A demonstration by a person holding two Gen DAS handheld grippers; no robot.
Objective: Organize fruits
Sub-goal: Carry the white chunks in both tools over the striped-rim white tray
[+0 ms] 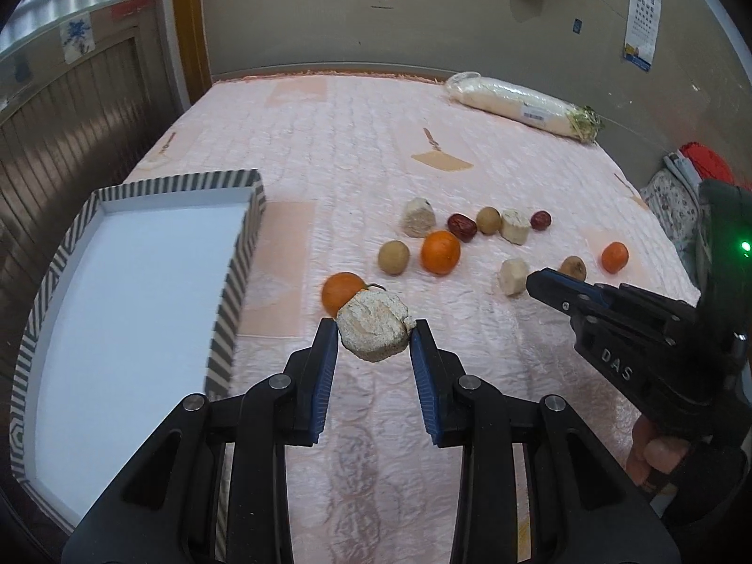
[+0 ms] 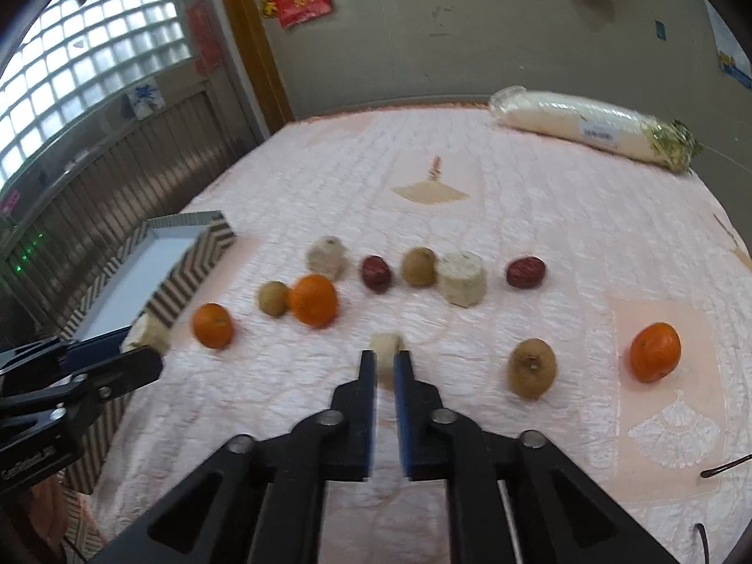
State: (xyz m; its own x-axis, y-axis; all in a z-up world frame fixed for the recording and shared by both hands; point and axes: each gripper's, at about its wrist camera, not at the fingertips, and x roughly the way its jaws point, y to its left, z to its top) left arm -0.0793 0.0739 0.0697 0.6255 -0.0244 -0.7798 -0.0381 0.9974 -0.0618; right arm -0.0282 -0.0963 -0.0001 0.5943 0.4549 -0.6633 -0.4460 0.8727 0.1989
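Observation:
My left gripper (image 1: 374, 332) is shut on a pale beige chunk (image 1: 374, 331) and holds it above the pink quilt, right of the striped tray (image 1: 225, 291); the chunk also shows in the right wrist view (image 2: 145, 336). An orange (image 1: 341, 290) lies just behind it. My right gripper (image 2: 385, 362) has its jaws nearly together with nothing between them, just short of a small pale chunk (image 2: 386, 345); it shows in the left wrist view (image 1: 545, 282). Oranges (image 2: 313, 300) (image 2: 655, 351), brown round fruits (image 2: 532, 367), red dates (image 2: 525, 272) and other pale chunks (image 2: 461, 278) are scattered on the quilt.
A wrapped white radish (image 2: 587, 127) lies at the quilt's far right by the wall. The tray's white inside (image 1: 127, 301) holds nothing. A wooden panelled wall runs along the left. Folded cloths (image 1: 677, 188) lie at the right edge.

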